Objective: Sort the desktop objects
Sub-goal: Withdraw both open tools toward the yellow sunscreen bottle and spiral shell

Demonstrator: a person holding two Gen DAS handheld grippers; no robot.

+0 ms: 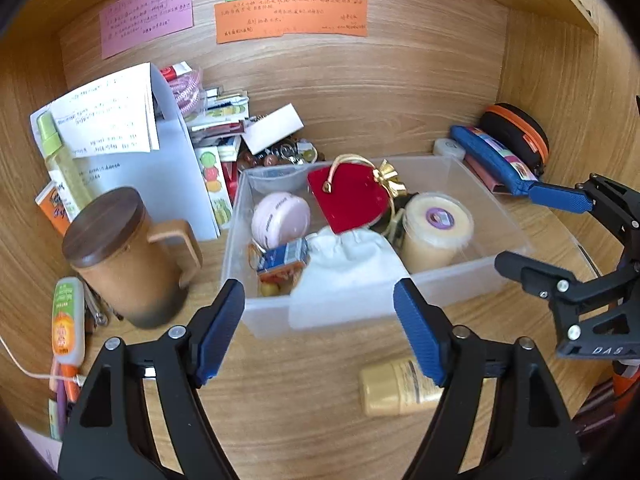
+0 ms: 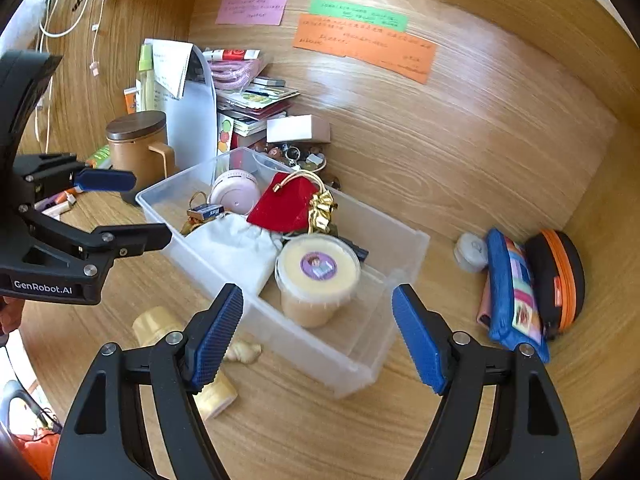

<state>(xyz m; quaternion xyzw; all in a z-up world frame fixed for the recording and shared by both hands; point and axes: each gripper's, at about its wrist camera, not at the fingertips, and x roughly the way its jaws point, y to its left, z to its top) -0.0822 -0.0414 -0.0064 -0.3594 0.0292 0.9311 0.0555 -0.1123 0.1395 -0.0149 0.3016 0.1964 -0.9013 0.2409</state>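
A clear plastic bin (image 1: 472, 280) (image 2: 360, 364) sits on the wooden desk. It holds a red pouch (image 1: 352, 196) (image 2: 286, 204), a pink round case (image 1: 280, 220) (image 2: 236, 192), a white cloth bag (image 1: 348, 264) (image 2: 232, 248), a lidded cream tub (image 1: 436, 228) (image 2: 316, 280) and a small blue box (image 1: 286, 256). A beige bottle (image 1: 396, 388) (image 2: 160, 324) lies on the desk in front of the bin. My left gripper (image 1: 320, 332) is open and empty just before the bin. My right gripper (image 2: 318, 336) is open and empty over the bin's right end.
A brown lidded mug (image 1: 120, 256) (image 2: 138, 140) stands left of the bin. Papers, a green bottle (image 1: 60, 160) and stacked packets crowd the back left. A blue pencil case (image 2: 516, 296) and a black-orange case (image 2: 560, 280) lie at the right wall. Pens lie at the left edge.
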